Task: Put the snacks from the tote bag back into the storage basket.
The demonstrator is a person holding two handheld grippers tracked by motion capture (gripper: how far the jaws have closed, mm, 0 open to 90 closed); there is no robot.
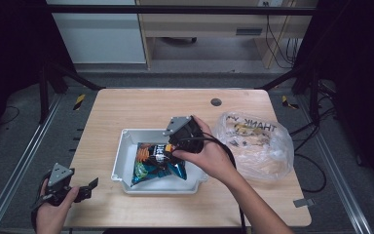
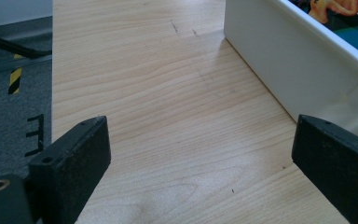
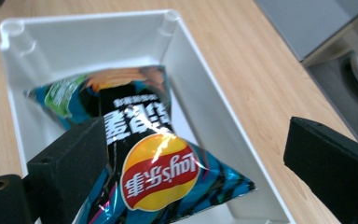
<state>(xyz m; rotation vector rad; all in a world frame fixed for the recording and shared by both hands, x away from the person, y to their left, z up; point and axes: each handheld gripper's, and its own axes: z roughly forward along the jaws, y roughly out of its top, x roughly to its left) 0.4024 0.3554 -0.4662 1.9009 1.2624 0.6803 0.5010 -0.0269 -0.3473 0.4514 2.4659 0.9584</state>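
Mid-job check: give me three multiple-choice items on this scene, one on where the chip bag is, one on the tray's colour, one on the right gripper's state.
1. Where does the chip bag lie?
A. in the tray
B. on the bare table
C. inside the plastic bag

2. What colour is the tray?
A. blue
B. white
C. black

3. How do the right gripper's jaws stand?
A. clamped on the chip bag
B. shut with nothing between them
C. open above the chip bag

Answers: 1 A, the tray's walls surround the bag in the high view; 2 B, its walls show white in every view; 3 C, the right gripper view shows both jaws wide apart, not pressing the bag.
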